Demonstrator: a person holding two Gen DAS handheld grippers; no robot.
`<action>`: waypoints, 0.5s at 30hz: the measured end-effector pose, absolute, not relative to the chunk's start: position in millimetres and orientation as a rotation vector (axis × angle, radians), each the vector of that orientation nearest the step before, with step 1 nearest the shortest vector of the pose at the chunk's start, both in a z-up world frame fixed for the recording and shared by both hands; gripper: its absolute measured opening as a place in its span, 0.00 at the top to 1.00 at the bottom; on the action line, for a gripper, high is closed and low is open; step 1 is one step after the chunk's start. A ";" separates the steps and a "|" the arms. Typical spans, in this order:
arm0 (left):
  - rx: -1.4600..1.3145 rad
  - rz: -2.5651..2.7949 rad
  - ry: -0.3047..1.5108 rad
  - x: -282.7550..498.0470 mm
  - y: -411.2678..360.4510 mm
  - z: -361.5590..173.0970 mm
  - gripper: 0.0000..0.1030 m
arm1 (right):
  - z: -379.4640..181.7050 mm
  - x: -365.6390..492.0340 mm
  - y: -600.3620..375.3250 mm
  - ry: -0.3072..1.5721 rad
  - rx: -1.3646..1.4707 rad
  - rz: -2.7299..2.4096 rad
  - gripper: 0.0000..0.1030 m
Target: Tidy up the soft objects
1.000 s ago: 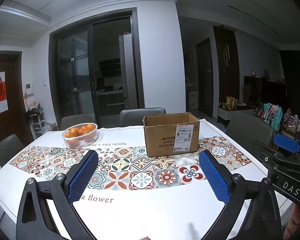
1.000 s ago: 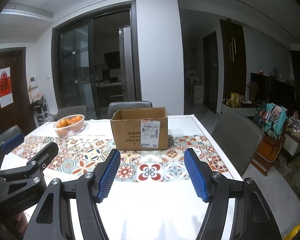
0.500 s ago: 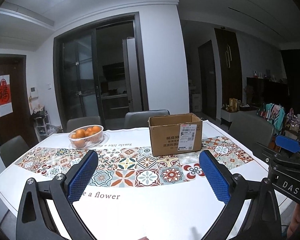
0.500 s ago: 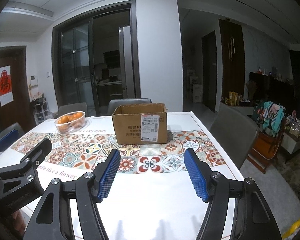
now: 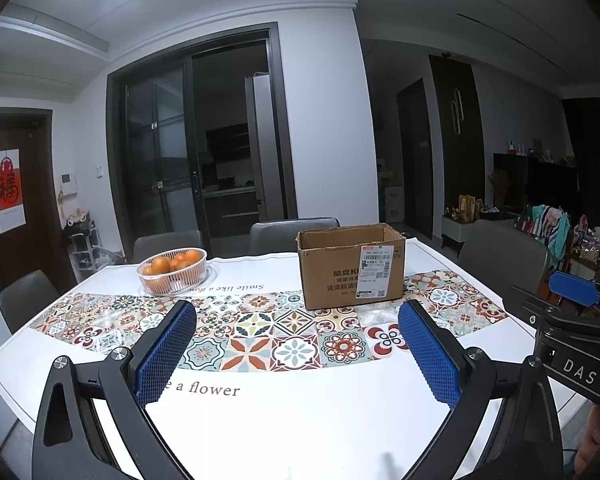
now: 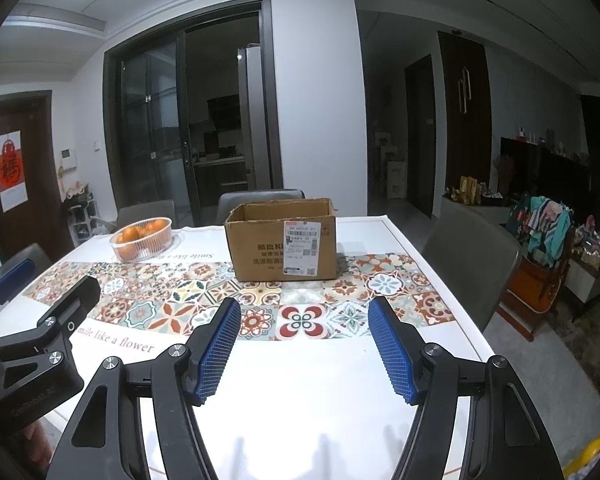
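Nearest the cameras, above the white front edge of the table (image 5: 300, 432), both grippers hang with nothing between their blue pads. The left gripper (image 5: 296, 356) has its jaws spread wide, and so does the right gripper (image 6: 304, 348); each also shows at the edge of the other's view, side by side and apart. Under them the tablecloth carries the printed words "like a flower".

Beyond the pads runs a band of patterned tiles (image 5: 260, 332) in orange, teal and cream across the cloth. On the far side of that band stands an open cardboard box (image 5: 352, 272), upright, its flaps up, a white shipping label on the face toward the cameras. What lies inside the box is hidden by its front wall, and no soft object shows on the table.

To the left of the box, well apart from it, sits a white basket of oranges (image 5: 173, 270). Grey chairs (image 5: 294, 230) stand at the table's far edge and its right side. Behind them are dark glass sliding doors (image 5: 196, 160), and at far right a heap of coloured clothes (image 6: 548, 220) lies over a chair.
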State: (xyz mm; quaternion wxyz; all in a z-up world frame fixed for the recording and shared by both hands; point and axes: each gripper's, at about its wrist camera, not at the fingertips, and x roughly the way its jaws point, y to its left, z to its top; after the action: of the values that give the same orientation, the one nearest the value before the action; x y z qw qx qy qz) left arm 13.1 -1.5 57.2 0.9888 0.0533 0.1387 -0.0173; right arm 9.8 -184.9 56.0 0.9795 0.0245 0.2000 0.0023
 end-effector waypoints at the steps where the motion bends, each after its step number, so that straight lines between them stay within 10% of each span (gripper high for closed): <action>1: 0.107 -0.036 0.279 13.2 -1.4 57.2 0.00 | 55.2 9.7 -185.1 0.403 0.050 0.004 0.34; 15: 0.107 -0.040 0.293 16.8 -3.9 53.6 0.00 | 50.2 17.0 -183.3 0.421 0.051 0.004 0.34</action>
State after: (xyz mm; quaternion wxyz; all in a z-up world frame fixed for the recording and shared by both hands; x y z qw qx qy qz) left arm 16.8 -3.9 53.6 0.9877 0.0531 0.1459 -0.0199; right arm 17.0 -183.3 50.2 0.9776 0.0255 0.2088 0.0018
